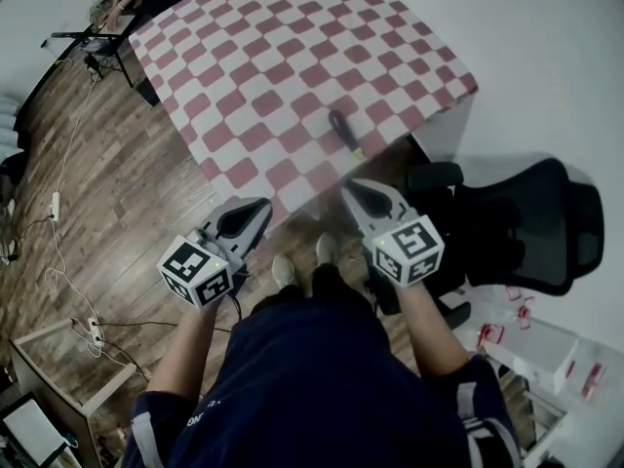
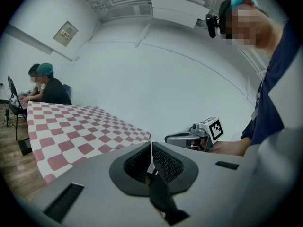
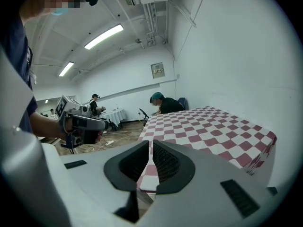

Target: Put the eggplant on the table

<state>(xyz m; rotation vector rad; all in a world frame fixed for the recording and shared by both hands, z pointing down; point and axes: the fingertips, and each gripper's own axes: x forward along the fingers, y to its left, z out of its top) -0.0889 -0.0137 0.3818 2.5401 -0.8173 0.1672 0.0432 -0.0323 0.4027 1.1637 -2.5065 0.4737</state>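
The eggplant (image 1: 342, 131) already lies on the checkered bench (image 1: 292, 57), a dark long thing running from about 11 to 5 o'clock in the head view, with its nearer end close to the bench's front edge. Nothing touches it.

Both grippers are held low in front of the person, off the bench and over the wooden floor (image 1: 127, 213). The right gripper (image 1: 349, 187) sits just short of the bench edge with the eggplant at its 12 o'clock. The left gripper (image 1: 261, 206) has it between 1 and 2 o'clock, well apart. The left gripper's own view shows its jaws pressed together with nothing between them. The right gripper view shows its jaws all but together, with only a sliver of checkered cloth visible through the gap, so it is empty too.

By the look of it the placing itself is done, and what remains is to leave the eggplant settled:
- Keep both grippers on this side of the edge. A brush against the near end could roll the eggplant off the front of the bench.
- Watch it for a moment. It is rounded and lies close to the edge, and the cloth may be slick.
- If it creeps toward 6 o'clock, reach in from above with the right gripper, the nearer one, take it at mid-body and set it further in, toward 12 o'clock.
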